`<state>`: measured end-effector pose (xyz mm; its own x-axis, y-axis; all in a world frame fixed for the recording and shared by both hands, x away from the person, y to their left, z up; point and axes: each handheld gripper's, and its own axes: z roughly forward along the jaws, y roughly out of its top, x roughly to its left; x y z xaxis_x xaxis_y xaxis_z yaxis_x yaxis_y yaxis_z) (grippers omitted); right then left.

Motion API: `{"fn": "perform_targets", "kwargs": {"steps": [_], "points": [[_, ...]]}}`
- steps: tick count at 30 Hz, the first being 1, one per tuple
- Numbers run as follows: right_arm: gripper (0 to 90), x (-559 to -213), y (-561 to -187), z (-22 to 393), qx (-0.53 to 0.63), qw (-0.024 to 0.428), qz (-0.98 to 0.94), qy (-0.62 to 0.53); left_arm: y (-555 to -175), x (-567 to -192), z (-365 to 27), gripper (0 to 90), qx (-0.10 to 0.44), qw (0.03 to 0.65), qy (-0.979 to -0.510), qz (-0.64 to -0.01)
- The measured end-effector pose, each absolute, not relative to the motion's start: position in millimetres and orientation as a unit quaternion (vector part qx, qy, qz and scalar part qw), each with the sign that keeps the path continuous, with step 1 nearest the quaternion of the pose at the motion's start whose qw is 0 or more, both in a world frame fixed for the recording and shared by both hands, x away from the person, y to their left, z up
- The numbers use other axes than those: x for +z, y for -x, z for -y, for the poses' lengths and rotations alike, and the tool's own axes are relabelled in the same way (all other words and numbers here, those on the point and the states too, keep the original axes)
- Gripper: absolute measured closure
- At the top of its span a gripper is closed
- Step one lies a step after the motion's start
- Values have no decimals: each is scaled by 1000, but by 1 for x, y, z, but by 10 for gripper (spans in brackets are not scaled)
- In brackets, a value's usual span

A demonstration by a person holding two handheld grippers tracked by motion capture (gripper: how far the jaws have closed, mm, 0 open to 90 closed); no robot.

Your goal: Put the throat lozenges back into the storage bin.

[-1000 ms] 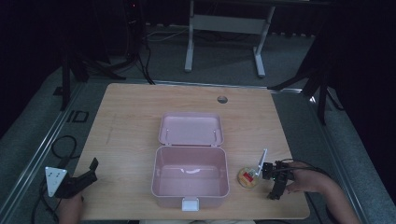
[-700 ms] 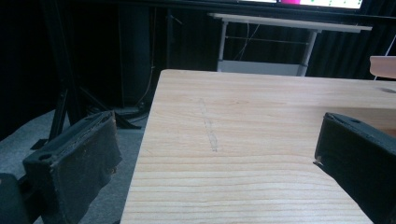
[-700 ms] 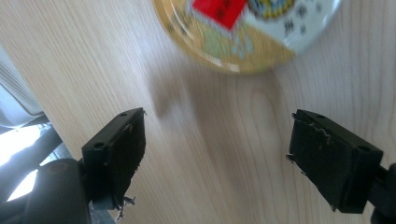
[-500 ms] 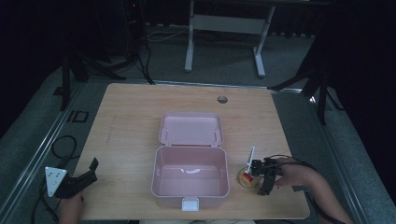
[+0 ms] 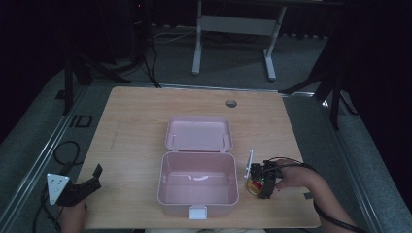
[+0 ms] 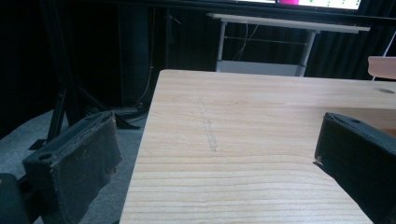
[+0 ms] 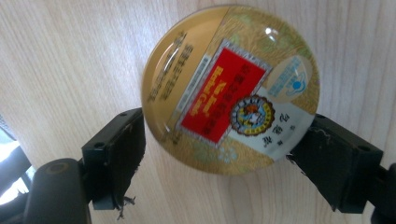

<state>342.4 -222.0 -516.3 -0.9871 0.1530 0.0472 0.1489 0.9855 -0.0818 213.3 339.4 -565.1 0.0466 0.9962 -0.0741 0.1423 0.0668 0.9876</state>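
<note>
R gripper (image 7: 224,140) pinches a round gold tin (image 7: 231,88), 1 jaw on each side, tin w/ red label & a round crest, lid facing the cam. In the high view R gripper (image 5: 262,180) sits low over the table (image 5: 136,121) w/ the tin (image 5: 253,185) just R of the pink box (image 5: 198,183), near the front edge. Can't tell if the tin touches the wood. Box is open, lid (image 5: 198,134) laid back flat behind it. L gripper (image 5: 82,187) at the front L corner, jaws spread wide, nothing btwn them, well apart from the box.
</note>
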Motion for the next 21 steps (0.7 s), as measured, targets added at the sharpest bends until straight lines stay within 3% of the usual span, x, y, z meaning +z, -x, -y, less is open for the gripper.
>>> {"fn": "perform_targets", "kwargs": {"steps": [21], "points": [[193, -517, -347, 207, 36, 30, 997, 60, -213, -565, -340, 4, 432, 494, -528, -539]]}}
